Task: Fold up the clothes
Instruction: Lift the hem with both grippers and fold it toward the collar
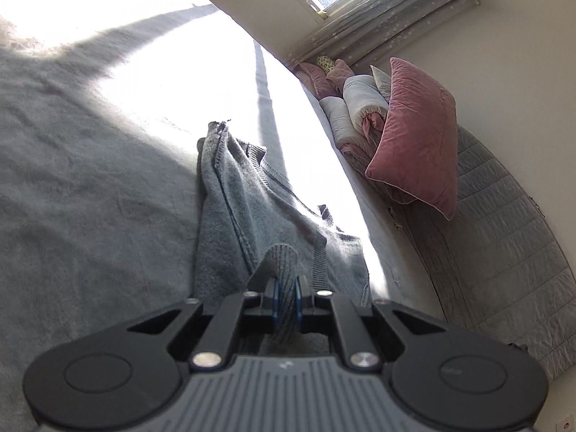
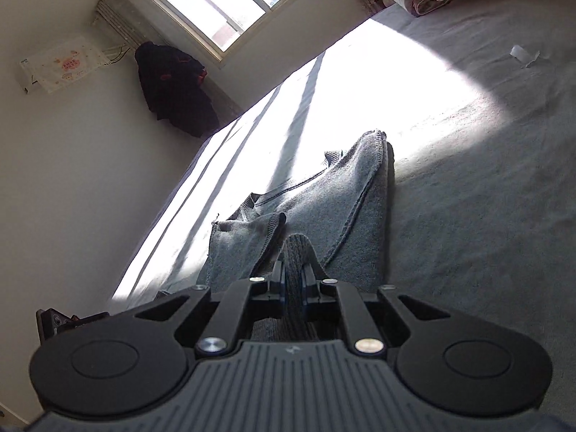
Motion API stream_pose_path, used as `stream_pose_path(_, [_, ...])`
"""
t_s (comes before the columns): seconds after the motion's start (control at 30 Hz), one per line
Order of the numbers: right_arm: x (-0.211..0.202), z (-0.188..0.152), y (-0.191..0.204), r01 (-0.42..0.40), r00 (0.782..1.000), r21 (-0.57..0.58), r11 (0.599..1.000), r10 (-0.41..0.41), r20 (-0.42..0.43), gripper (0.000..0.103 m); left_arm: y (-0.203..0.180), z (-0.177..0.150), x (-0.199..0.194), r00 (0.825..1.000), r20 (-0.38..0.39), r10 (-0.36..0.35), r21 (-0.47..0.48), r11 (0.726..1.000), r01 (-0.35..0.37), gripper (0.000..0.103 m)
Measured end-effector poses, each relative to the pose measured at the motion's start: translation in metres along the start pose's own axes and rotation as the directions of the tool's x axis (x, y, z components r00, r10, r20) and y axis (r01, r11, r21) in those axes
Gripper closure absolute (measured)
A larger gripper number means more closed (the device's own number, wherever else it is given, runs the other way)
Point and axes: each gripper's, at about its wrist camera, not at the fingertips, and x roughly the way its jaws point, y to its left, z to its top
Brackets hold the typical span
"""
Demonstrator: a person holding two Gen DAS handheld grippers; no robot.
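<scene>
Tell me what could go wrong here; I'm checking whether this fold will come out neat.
Both the left gripper and right gripper pinch only narrow ribbed edges of the grey garment, so one could slip free. The cloth hangs bunched and may land creased on the bed.

Sun glare washes out much of the bed sheet (image 1: pixel 172 82).
</scene>
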Motion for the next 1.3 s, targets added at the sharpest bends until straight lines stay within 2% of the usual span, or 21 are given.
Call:
stream_pose_path(0.1, [0.017, -0.005, -0.008, 0.07, 0.997, -0.024, 0.997, -0.071, -0.042, 0.092, 0.003, -0.006, 0.015, 0.992, -0.015, 0.122, 0.069, 0.99, -0.121, 0.093])
stream_pose_path(0.2, [0.02, -0.012, -0.01, 0.083, 0.996, -0.036, 0.996, -0.084, -0.035, 0.09, -0.004, -0.009, 0.016, 0.986, 0.008, 0.165, 0.117, 0.979, -0.165, 0.089])
stream_pose_path(0.23, [0.018, -0.012, -0.009, 0.082, 0.996, -0.035, 0.996, -0.083, -0.032, 0.085, -0.008, -0.008, 0.013, 0.984, 0.027, 0.177, 0.122, 0.976, -0.179, 0.089])
stream_pose_path(0.33, [0.007, -0.011, 0.005, 0.109, 0.994, -0.086, 0.99, -0.109, -0.002, 0.081, -0.024, -0.006, -0.007, 0.972, 0.135, 0.191, 0.157, 0.965, -0.211, 0.089])
stream_pose_path(0.43, [-0.004, -0.012, 0.021, 0.115, 0.993, -0.145, 0.983, -0.109, 0.044, 0.078, -0.037, -0.01, -0.019, 0.979, 0.157, 0.127, 0.211, 0.964, -0.159, 0.089])
stream_pose_path(0.57, [-0.008, -0.024, 0.04, 0.061, 0.998, -0.229, 0.972, -0.056, 0.028, 0.078, -0.057, -0.034, -0.018, 0.989, 0.118, 0.087, 0.361, 0.924, -0.124, 0.088])
stream_pose_path(0.63, [-0.006, -0.035, 0.048, 0.036, 0.999, -0.293, 0.955, -0.041, -0.009, 0.078, -0.059, -0.046, -0.011, 0.992, 0.08, 0.099, 0.413, 0.903, -0.123, 0.088])
stream_pose_path(0.7, [-0.002, -0.048, 0.053, 0.025, 0.997, -0.368, 0.93, -0.049, -0.056, 0.078, -0.055, -0.056, -0.005, 0.988, 0.052, 0.147, 0.445, 0.882, -0.154, 0.088])
stream_pose_path(0.8, [0.002, -0.064, 0.045, 0.051, 0.991, -0.449, 0.892, -0.102, -0.091, 0.078, -0.043, -0.065, -0.004, 0.977, 0.061, 0.203, 0.486, 0.849, -0.207, 0.086])
stream_pose_path(0.83, [-0.001, -0.066, 0.041, 0.052, 0.991, -0.457, 0.888, -0.102, -0.086, 0.08, -0.04, -0.065, -0.007, 0.978, 0.064, 0.2, 0.483, 0.851, -0.206, 0.087])
stream_pose_path(0.9, [-0.009, -0.066, 0.034, 0.051, 0.992, -0.452, 0.89, -0.097, -0.078, 0.08, -0.036, -0.062, -0.022, 0.982, 0.07, 0.173, 0.444, 0.876, -0.186, 0.087])
stream_pose_path(0.97, [-0.022, -0.063, 0.035, 0.044, 0.994, -0.43, 0.902, -0.083, -0.071, 0.072, -0.04, -0.064, -0.04, 0.992, 0.078, 0.095, 0.438, 0.891, -0.119, 0.087])
stream_pose_path(1.0, [-0.028, -0.063, 0.038, 0.033, 0.995, -0.433, 0.901, -0.068, -0.066, 0.072, -0.042, -0.065, -0.049, 0.995, 0.081, 0.057, 0.437, 0.895, -0.087, 0.086])
stream_pose_path(1.1, [-0.043, -0.068, 0.047, -0.013, 0.997, -0.465, 0.885, -0.023, -0.072, 0.072, -0.05, -0.077, -0.06, 0.999, 0.045, 0.0, 0.478, 0.878, -0.021, 0.086])
stream_pose_path(1.17, [-0.047, -0.076, 0.049, -0.023, 0.995, -0.492, 0.87, -0.027, -0.094, 0.072, -0.052, -0.09, -0.057, 1.0, 0.003, 0.03, 0.515, 0.857, -0.027, 0.086])
stream_pose_path(1.23, [-0.047, -0.085, 0.047, -0.015, 0.992, -0.517, 0.856, -0.052, -0.115, 0.073, -0.047, -0.101, -0.051, 0.994, -0.032, 0.1, 0.544, 0.836, -0.067, 0.086])
stream_pose_path(1.3, [-0.049, -0.093, 0.039, 0.002, 0.988, -0.535, 0.845, -0.084, -0.127, 0.074, -0.038, -0.107, -0.052, 0.992, -0.035, 0.124, 0.556, 0.827, -0.084, 0.086])
